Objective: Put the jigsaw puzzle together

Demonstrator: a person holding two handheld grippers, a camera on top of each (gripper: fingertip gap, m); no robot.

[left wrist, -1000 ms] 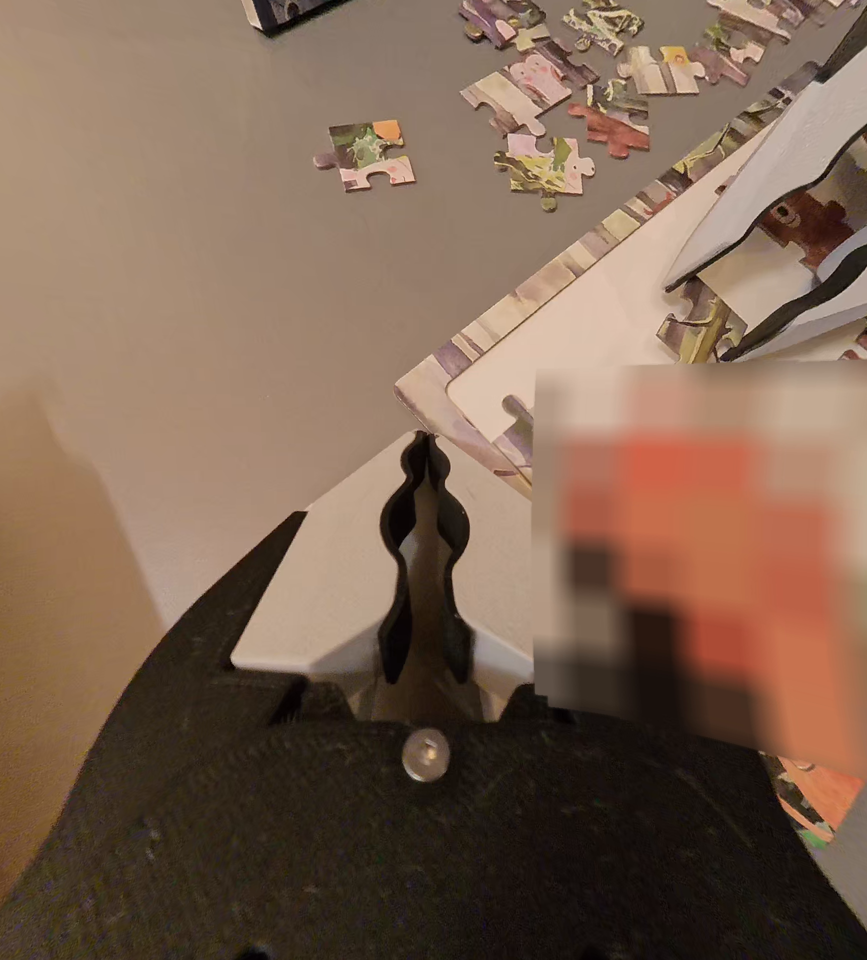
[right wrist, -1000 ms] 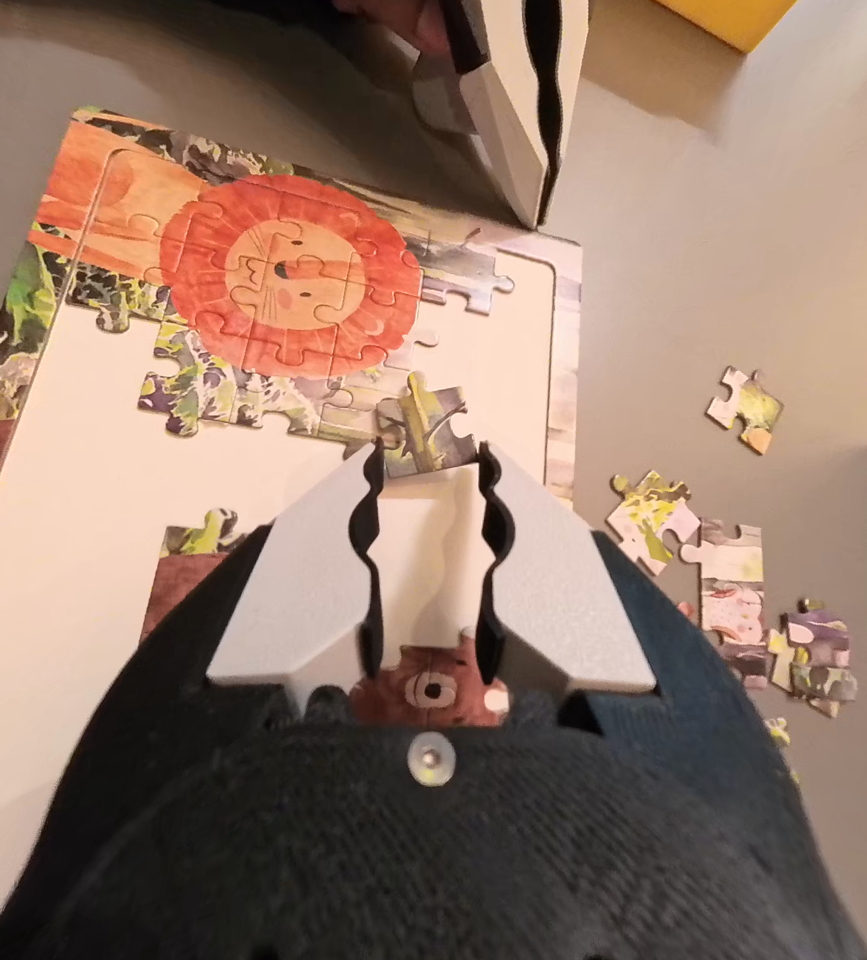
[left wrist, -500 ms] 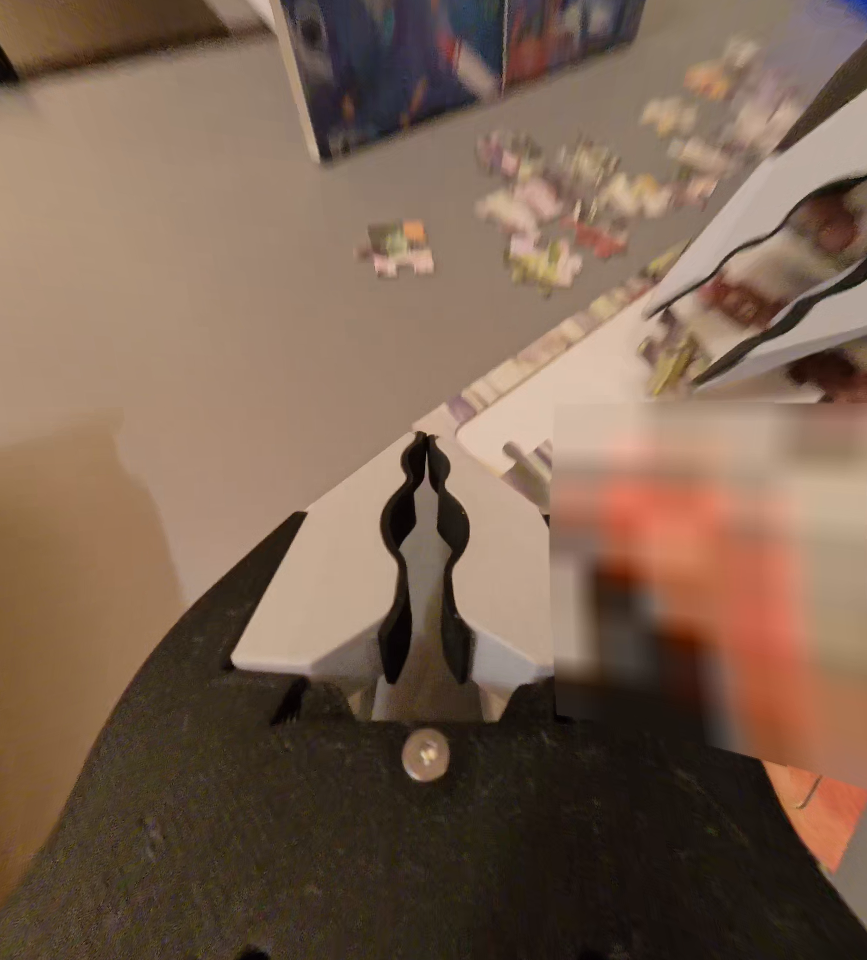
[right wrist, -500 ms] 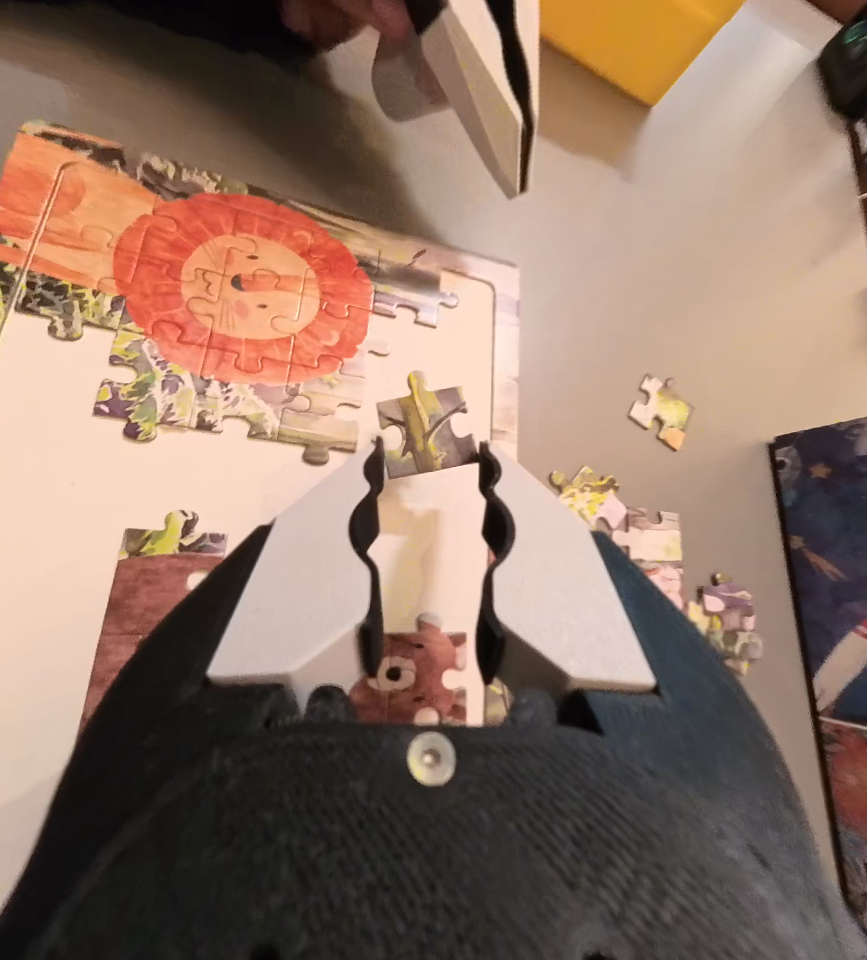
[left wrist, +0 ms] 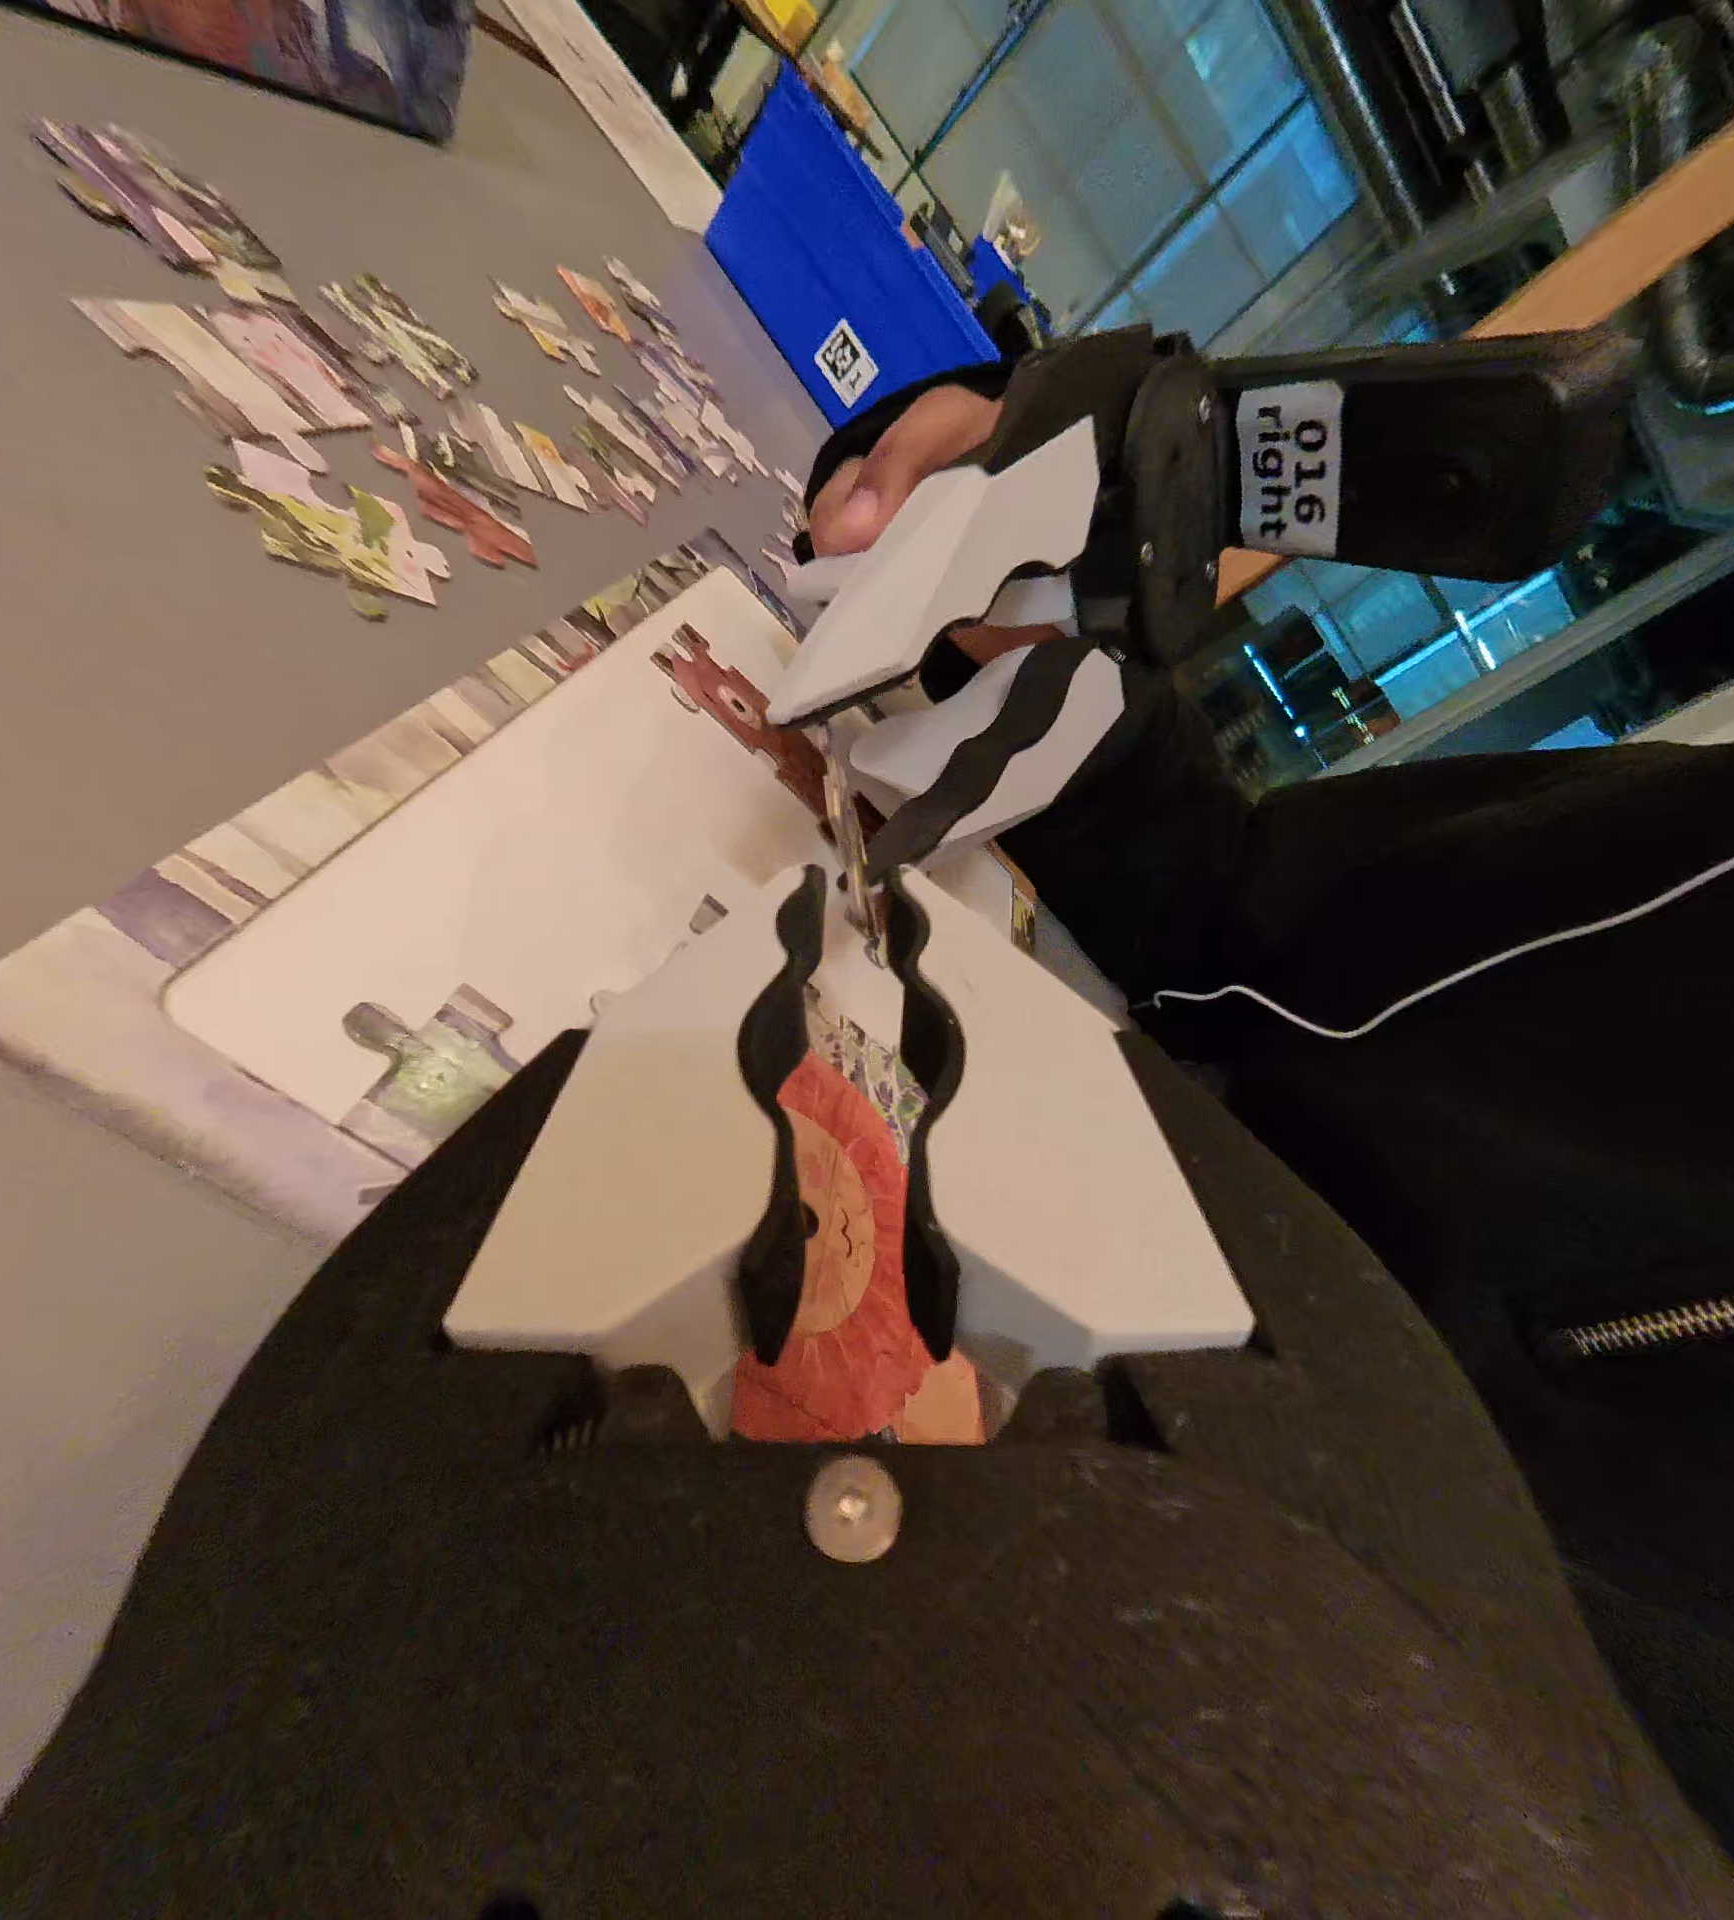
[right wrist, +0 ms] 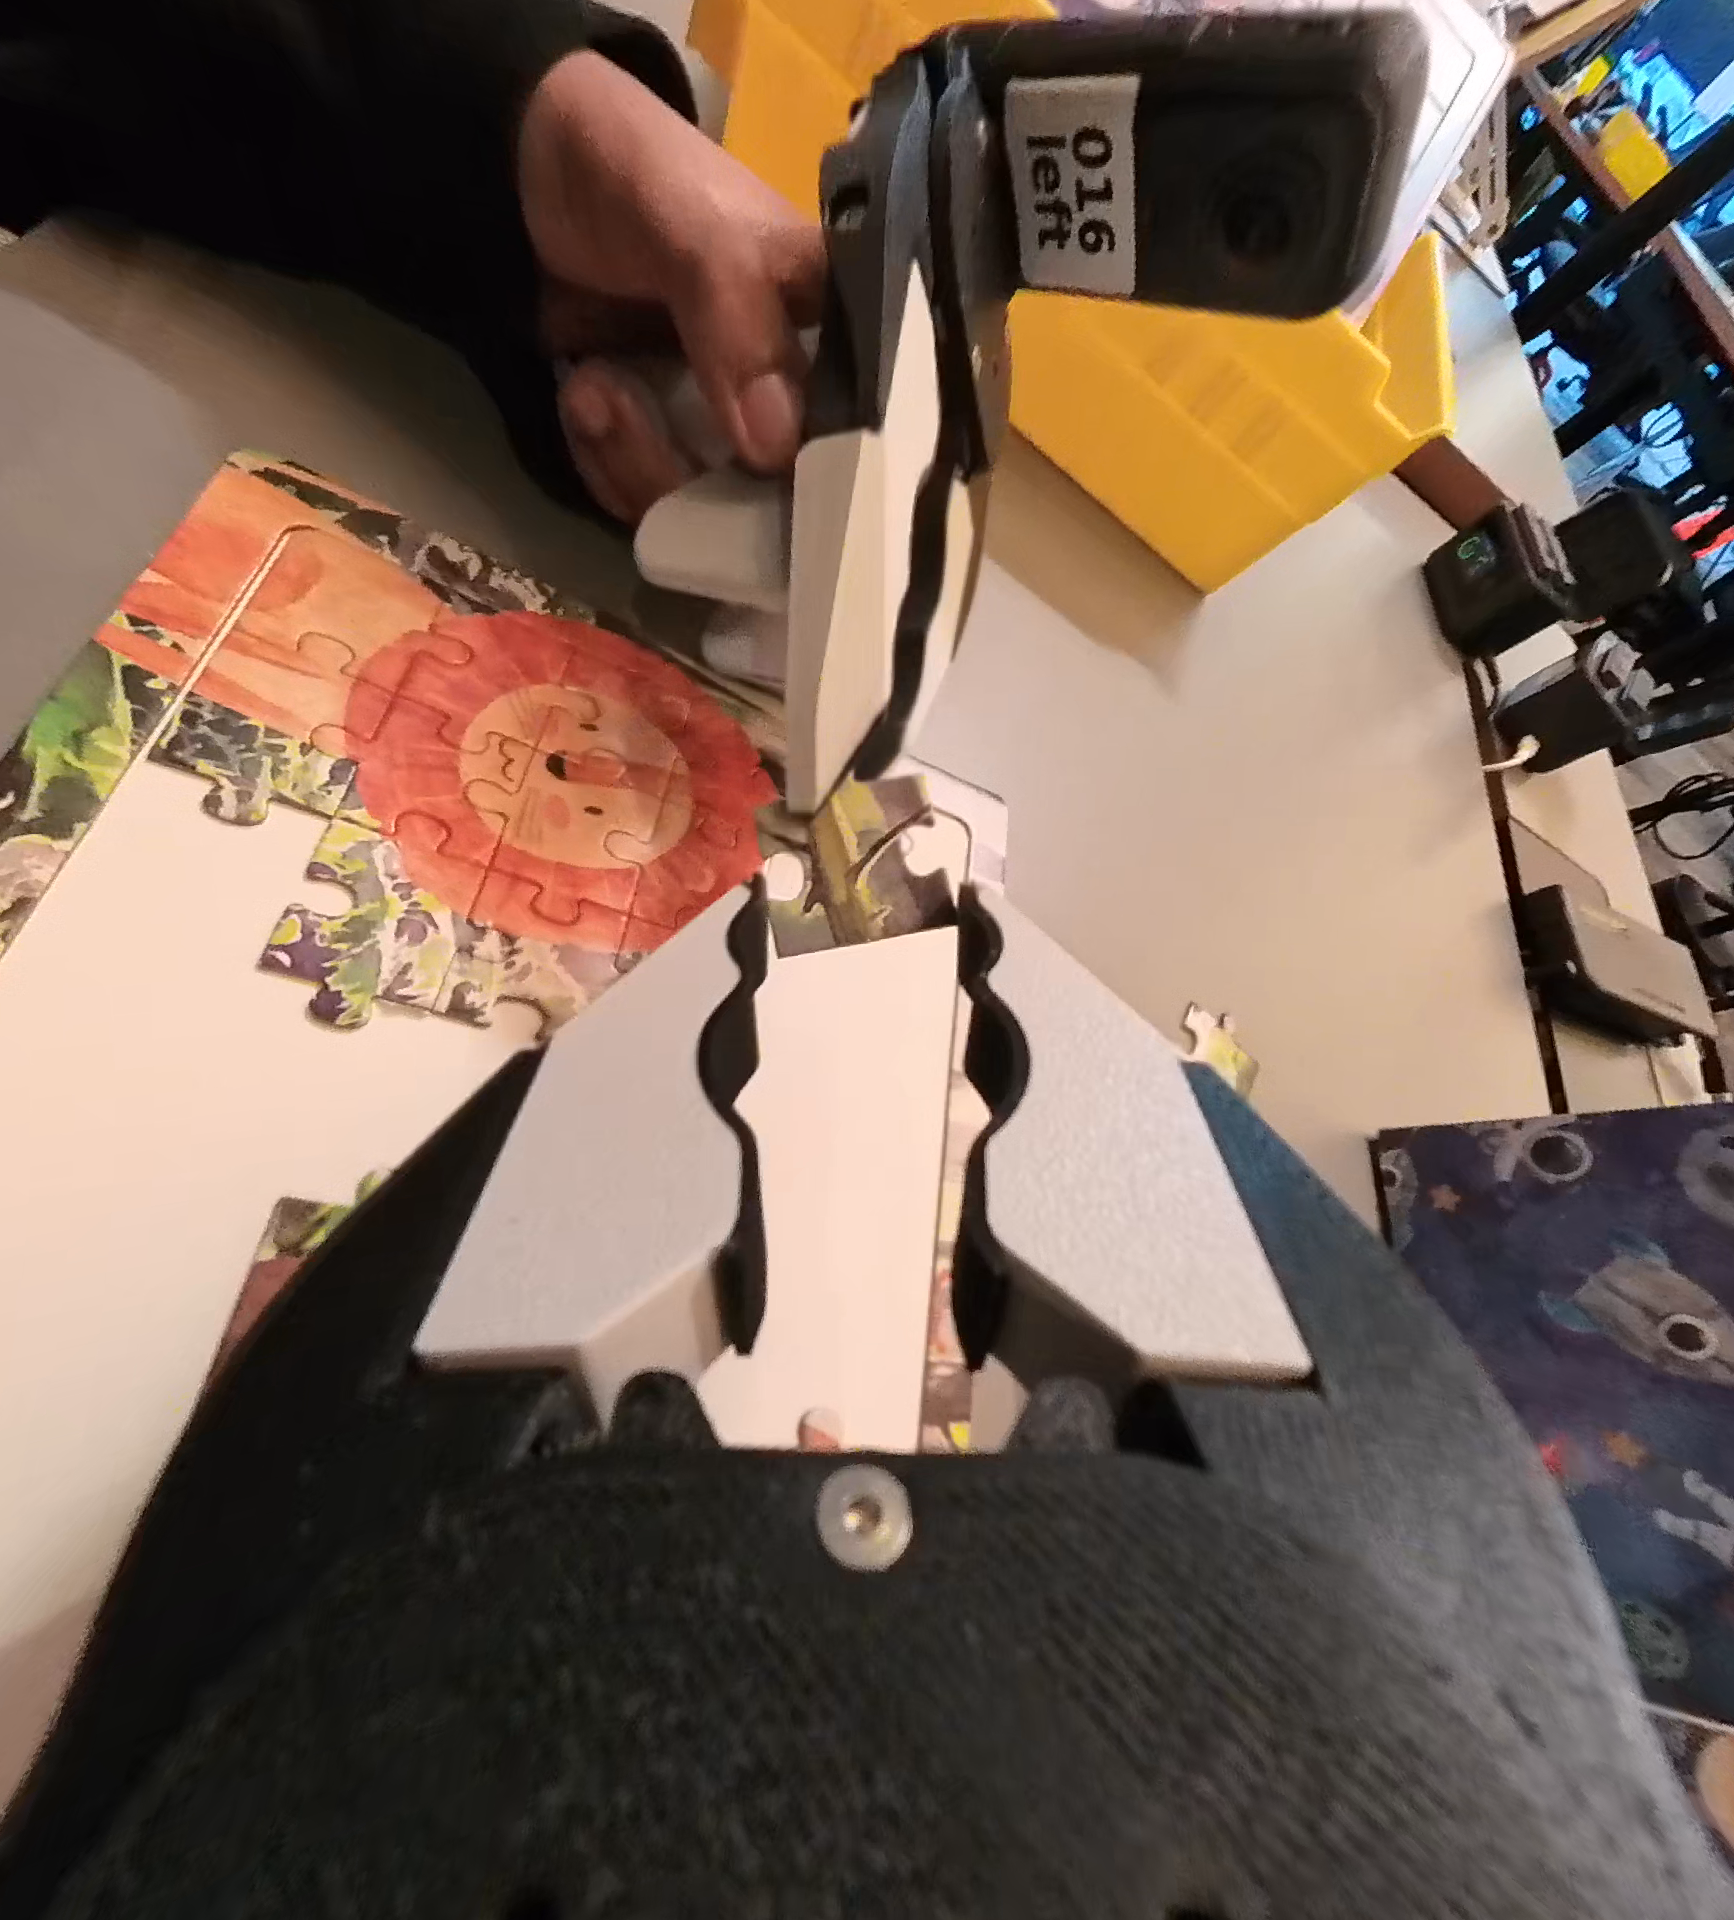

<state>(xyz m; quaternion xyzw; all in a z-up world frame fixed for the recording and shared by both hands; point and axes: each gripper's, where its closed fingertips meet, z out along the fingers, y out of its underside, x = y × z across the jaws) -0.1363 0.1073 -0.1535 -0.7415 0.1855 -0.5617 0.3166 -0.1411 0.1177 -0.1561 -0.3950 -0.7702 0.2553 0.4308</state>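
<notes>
The right gripper had its fingers clamped on a green puzzle piece, gripping it across its width and holding it up off the puzzle board. The piece hung over the board's corner nearest the yellow bin. The left gripper came down from above, its tips meeting the piece's top edge.

From the left wrist view the same piece showed only edge-on, a thin sliver running from the right gripper down to the left gripper. There the left fingers stood a little apart, the gap much wider than the piece's thickness, so they were not pinching it. The lion showed only as a strip between those fingers, while the right wrist view laid out the whole finished lion on the board, with bare white around it.

The left view alone showed the loose pieces scattered on the grey worktop beyond the board, and a blue bin at the worktop's far edge. The right view alone showed a space-themed picture board lying flat and small cameras past the worktop's edge. A person's hand held the left gripper; another hand held the right.
</notes>
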